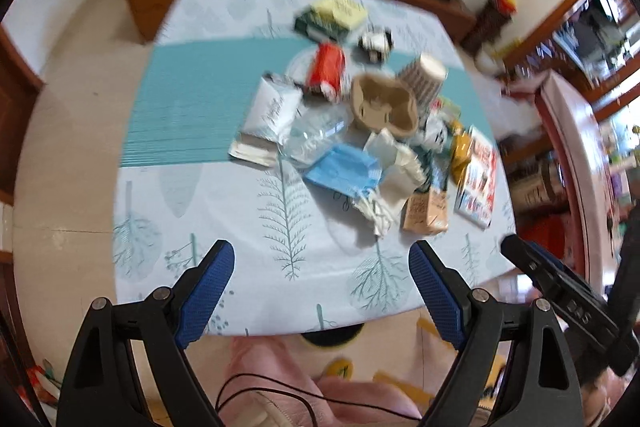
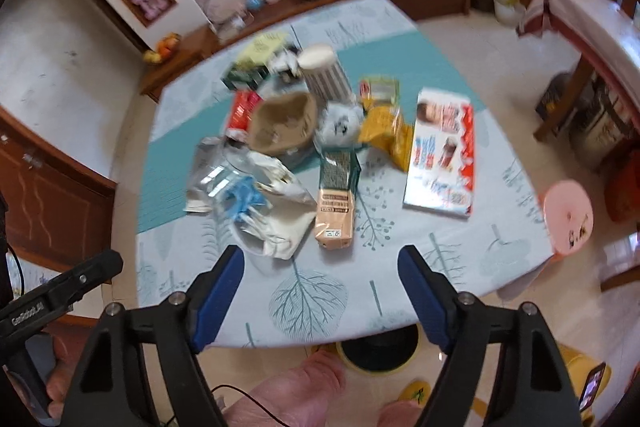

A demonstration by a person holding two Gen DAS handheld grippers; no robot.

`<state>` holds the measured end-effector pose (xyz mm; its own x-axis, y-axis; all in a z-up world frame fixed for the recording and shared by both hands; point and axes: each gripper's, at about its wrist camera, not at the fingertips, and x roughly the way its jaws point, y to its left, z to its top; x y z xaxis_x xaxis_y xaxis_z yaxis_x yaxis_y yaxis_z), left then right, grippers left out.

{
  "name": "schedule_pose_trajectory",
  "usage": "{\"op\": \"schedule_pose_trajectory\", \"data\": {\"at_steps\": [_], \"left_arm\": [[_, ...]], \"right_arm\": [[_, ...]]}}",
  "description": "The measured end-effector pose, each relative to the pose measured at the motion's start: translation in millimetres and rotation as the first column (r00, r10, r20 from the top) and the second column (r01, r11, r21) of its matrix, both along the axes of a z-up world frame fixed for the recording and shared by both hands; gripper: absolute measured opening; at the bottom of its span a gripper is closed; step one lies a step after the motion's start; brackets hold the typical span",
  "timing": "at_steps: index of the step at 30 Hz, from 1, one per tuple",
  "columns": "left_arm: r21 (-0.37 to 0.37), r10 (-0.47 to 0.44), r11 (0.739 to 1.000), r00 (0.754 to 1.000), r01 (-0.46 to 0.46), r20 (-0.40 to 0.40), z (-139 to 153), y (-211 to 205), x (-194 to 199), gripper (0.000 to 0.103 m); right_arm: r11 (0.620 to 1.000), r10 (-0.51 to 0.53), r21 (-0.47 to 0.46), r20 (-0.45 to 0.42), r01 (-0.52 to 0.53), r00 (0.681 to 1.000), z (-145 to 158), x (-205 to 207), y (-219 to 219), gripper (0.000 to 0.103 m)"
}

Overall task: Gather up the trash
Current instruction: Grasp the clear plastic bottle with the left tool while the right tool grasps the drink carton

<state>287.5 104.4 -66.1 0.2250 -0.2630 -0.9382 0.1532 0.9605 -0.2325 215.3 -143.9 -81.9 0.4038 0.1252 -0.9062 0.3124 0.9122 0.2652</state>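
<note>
Both grippers over the near edge of the table (image 1: 168, 131), pointing down at the pile. Nothing collected yet as far as I can see: all trash lies on the cloth, no bag or bin in either view, so I can't say where it goes.

Left gripper (image 1: 322, 291): jaws spread wide, nothing between them, only bare tablecloth below. Right gripper (image 2: 320, 291): jaws apart too, empty, not touching anything. No grasp started on either side.

Pile sits mid-table, partly on the teal runner (image 1: 188, 107). I make out:
- cardboard cup carrier (image 1: 384, 107) at centre, striped paper cup (image 1: 424, 79) lying just behind it on the right
- red wrapper (image 1: 326, 69) on the far left of the carrier
- white pouch (image 1: 270, 115) on the left edge of the pile
- clear crumpled plastic (image 1: 316, 135) next to it, blue face mask (image 1: 344, 171) on the near side
- small tan carton (image 1: 426, 213) nearest the right gripper
- flat red-and-white box (image 1: 478, 179) on the right, apart from the heap

My read: task at the start, everything left to do. Nearest candidates are the mask, the crumpled paper and the tan carton.

View differences: the right wrist view shows the flat box face-on, the yellow bag (image 2: 386, 133) beside it, a pink stool (image 2: 568, 215) off the table's right side, and the left gripper's body at its left edge. The left wrist view shows the white pouch and the mask far more clearly, plus the right gripper's body at its right edge. Both frames are motion-blurred, so small items at the far side of the pile I can't identify.
</note>
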Motion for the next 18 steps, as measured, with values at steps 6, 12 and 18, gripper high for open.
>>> {"op": "schedule_pose_trajectory", "data": {"at_steps": [6,12,18], "left_arm": [[-0.001,-0.089,0.996,0.989,0.089,-0.118,-47,-9,51,0.081],[0.1,-0.191,0.975,0.978,0.199,-0.088,-68,-26,97,0.081],[0.153,-0.299,0.936,0.946,0.317,-0.127,-91,-45,133,0.081]], "right_arm": [[0.999,-0.027,-0.031,-0.095,0.024,0.995,-52,34,8,0.059],[0.998,-0.058,-0.025,-0.159,0.055,0.986,-92,56,7,0.045],[0.996,-0.086,-0.024,-0.16,0.083,0.983,-106,60,4,0.039]]}}
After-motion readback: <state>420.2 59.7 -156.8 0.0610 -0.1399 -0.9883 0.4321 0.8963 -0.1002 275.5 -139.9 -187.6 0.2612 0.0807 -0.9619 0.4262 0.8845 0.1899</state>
